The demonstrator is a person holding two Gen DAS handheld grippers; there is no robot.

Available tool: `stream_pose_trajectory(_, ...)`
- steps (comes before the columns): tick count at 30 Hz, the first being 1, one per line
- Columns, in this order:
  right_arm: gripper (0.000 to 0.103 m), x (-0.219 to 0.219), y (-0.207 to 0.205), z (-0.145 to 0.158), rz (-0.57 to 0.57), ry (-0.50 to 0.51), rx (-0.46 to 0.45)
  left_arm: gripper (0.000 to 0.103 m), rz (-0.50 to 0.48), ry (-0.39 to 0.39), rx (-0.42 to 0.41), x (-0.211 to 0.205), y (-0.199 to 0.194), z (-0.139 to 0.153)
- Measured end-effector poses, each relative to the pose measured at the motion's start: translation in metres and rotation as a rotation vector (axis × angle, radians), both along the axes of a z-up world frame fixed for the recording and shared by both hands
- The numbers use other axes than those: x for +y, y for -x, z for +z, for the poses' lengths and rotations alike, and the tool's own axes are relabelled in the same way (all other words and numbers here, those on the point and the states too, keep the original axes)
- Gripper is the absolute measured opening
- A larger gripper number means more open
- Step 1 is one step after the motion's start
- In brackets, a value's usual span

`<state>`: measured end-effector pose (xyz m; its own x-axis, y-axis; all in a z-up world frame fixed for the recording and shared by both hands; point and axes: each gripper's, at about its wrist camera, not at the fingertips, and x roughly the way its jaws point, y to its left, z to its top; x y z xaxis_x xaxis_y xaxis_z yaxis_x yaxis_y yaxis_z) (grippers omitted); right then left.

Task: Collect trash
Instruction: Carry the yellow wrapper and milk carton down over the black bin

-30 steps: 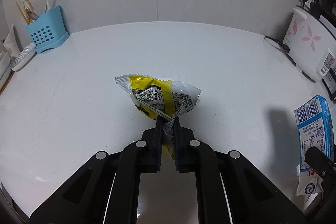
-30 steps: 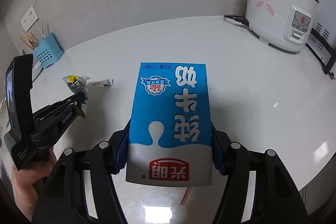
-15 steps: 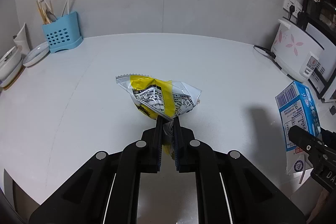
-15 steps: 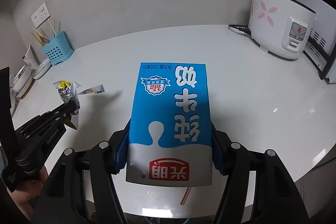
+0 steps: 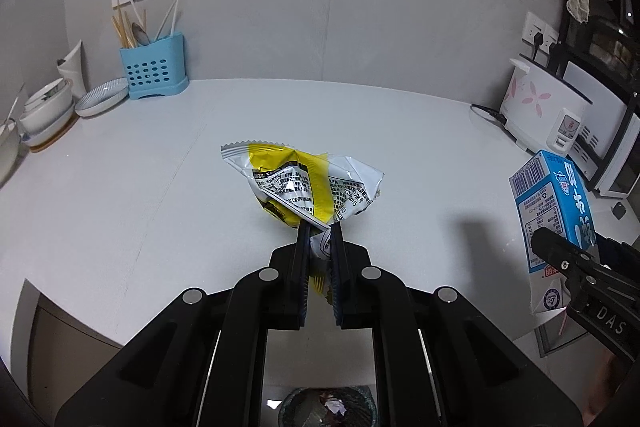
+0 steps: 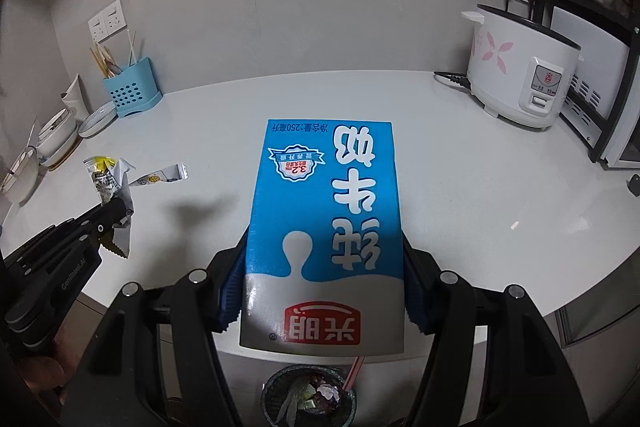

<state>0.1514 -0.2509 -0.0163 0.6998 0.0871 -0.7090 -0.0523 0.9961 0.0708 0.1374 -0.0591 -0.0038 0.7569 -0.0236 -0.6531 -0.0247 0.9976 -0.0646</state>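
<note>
My left gripper (image 5: 320, 227) is shut on a crumpled yellow and white snack wrapper (image 5: 304, 183), held in the air over the white counter (image 5: 120, 187). The right wrist view shows that gripper (image 6: 114, 211) and the wrapper (image 6: 106, 179) at the left. My right gripper (image 6: 324, 267) is shut on a blue and white milk carton (image 6: 324, 227), pads pressing on both its sides, with a pink straw (image 6: 354, 367) hanging under it. The carton (image 5: 556, 211) also shows at the right of the left wrist view. A round trash bin (image 6: 272, 387) with rubbish in it stands below, off the counter's front edge.
A white rice cooker (image 6: 520, 75) with its cord stands at the back right. A blue utensil holder (image 5: 154, 71), a plate and stacked bowls (image 5: 48, 107) stand at the back left. The bin's rim (image 5: 288, 403) shows under my left gripper.
Both grippers have drawn back and up from the counter with their loads. The counter's front edge and the trash bin below have come into view.
</note>
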Motion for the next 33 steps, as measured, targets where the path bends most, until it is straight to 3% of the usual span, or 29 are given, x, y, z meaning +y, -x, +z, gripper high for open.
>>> stream_pose_trajectory(18, 0.061, 0.015, 0.141, -0.034, 0.043, -0.019, -0.088, 0.008, 0.015, 0.072, -0.121, 0.003, 0.157, -0.022)
stream_pose_trajectory(33, 0.061, 0.028, 0.203, -0.116, 0.078, -0.035, -0.033, 0.008, 0.047, 0.076, -0.032, 0.02, 0.227, -0.121)
